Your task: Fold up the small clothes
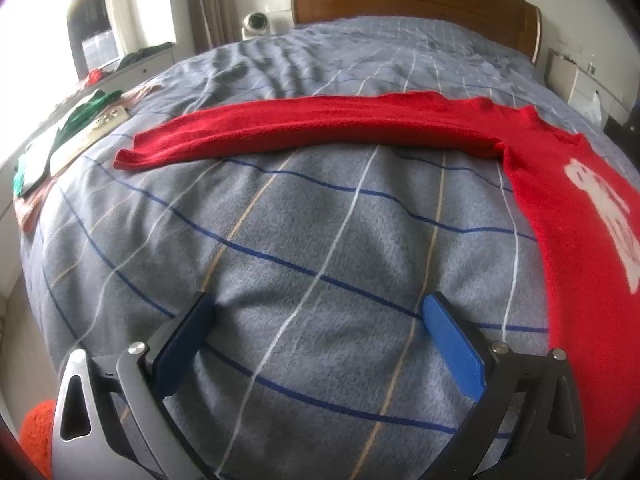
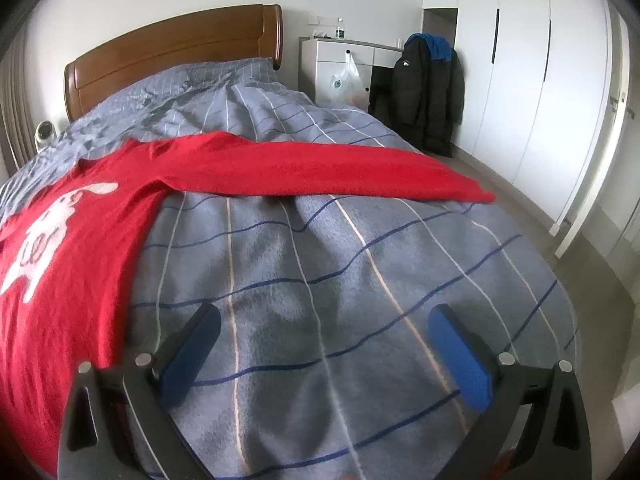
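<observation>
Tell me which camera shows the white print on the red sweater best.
The right wrist view. There the white print lies almost whole on the red sweater, with its outline readable. The left wrist view catches the print only at the far right edge, stretched and partly cut off by the picture's rim.

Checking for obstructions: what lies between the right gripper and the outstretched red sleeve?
Only bare checked bedspread separates the right gripper from the red sleeve, per the right wrist view.

Wide bed with grey checked cover [image 2: 320, 280], brown wooden headboard [image 2: 172, 44] at 12 o'clock; white wardrobe [image 2: 516, 60] at 2 o'clock; bright window [image 1: 36, 40] at 10 o'clock; grey floor [image 2: 580, 248].
</observation>
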Demonstrator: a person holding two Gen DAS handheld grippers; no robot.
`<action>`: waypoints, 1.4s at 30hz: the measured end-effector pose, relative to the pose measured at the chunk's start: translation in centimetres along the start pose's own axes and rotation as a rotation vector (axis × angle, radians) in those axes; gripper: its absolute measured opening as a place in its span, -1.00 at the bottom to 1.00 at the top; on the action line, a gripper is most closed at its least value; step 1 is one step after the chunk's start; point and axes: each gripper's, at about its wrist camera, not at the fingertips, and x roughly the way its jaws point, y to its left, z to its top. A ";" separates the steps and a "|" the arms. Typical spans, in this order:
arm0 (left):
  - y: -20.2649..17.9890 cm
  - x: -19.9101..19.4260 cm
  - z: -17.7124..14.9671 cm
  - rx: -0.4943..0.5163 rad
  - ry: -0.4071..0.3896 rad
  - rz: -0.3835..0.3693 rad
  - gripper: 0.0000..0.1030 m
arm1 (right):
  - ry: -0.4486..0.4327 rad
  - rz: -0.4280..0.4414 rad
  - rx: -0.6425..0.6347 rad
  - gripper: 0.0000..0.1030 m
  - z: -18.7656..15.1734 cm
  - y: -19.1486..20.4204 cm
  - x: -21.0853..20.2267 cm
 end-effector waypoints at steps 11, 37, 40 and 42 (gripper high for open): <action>0.0 0.0 0.0 0.000 0.000 0.001 0.99 | -0.004 -0.061 -0.021 0.98 0.0 0.4 -0.2; 0.0 0.0 0.0 0.001 -0.001 0.004 0.99 | -0.050 -0.106 -0.092 0.98 0.5 1.7 -1.4; 0.0 0.0 0.0 0.001 -0.001 0.004 0.99 | -0.056 -0.110 -0.099 0.98 0.5 1.7 -1.5; -0.1 0.0 0.0 0.001 -0.001 0.004 0.99 | -0.061 -0.114 -0.109 0.98 0.5 1.8 -1.6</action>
